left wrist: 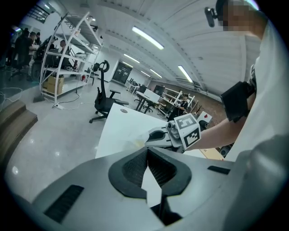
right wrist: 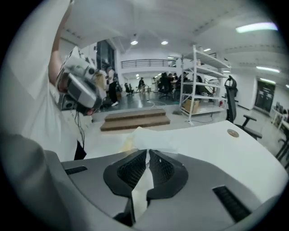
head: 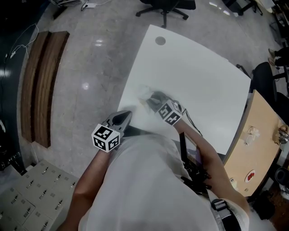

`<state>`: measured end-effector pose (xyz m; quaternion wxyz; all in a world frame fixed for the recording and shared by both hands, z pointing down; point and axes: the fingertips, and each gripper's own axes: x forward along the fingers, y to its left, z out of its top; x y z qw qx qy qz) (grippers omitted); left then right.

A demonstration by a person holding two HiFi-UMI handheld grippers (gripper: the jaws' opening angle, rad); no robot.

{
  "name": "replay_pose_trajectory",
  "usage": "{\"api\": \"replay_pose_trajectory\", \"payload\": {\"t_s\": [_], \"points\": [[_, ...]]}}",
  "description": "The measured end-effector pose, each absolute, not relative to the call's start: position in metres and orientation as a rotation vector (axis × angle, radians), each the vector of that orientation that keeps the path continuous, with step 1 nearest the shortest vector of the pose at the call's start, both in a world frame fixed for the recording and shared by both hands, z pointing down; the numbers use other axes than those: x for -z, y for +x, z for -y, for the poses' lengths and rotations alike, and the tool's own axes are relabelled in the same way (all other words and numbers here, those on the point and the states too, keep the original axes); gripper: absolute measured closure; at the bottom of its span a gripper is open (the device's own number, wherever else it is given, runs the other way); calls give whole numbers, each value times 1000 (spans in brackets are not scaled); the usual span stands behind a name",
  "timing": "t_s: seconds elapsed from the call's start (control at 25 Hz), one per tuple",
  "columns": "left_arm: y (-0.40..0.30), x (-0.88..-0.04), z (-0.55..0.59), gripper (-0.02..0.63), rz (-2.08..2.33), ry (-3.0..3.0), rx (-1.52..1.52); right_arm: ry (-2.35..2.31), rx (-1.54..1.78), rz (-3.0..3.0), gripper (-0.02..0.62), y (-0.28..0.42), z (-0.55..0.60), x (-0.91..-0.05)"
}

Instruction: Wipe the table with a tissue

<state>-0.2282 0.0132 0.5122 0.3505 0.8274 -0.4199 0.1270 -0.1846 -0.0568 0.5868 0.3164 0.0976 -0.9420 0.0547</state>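
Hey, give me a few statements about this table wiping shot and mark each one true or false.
1. The right gripper is shut on the tissue. True.
2. The tissue lies beside the round cap at the far end of the table. False: it is near the table's near left edge, far from the cap.
3. The left gripper grips the tissue too. False: it hangs apart from it, by the table's edge.
4. An office chair stands beyond the table. True.
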Motion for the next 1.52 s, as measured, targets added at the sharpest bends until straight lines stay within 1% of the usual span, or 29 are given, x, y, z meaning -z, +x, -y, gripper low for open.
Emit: {"api": "replay_pose_trajectory", "payload": {"t_s": [0.16,0.28,0.52,0.8,1.0,1.24,1.52], "points": [[-232,-515,-17,598,1080,2144,-334,495,-441,2583,571,-155,77,-566],[-226,-516,-17,598,1051,2166,-349,630,-543,2623,571,-119,79,-549],[-201,-513,-5,598,927,2257,-385,905,-574,2622,571,-45,70,-516],[-147,-506,4,598,724,2389,-454,1200,-525,2554,571,32,31,-482],[-106,-498,9,598,605,2480,-477,1392,-528,2474,571,82,1,-474],[-81,-491,7,598,547,2531,-476,1528,-551,2420,571,117,-21,-478],[-75,-487,8,598,573,2545,-476,1551,-558,2410,571,131,-21,-478]]}}
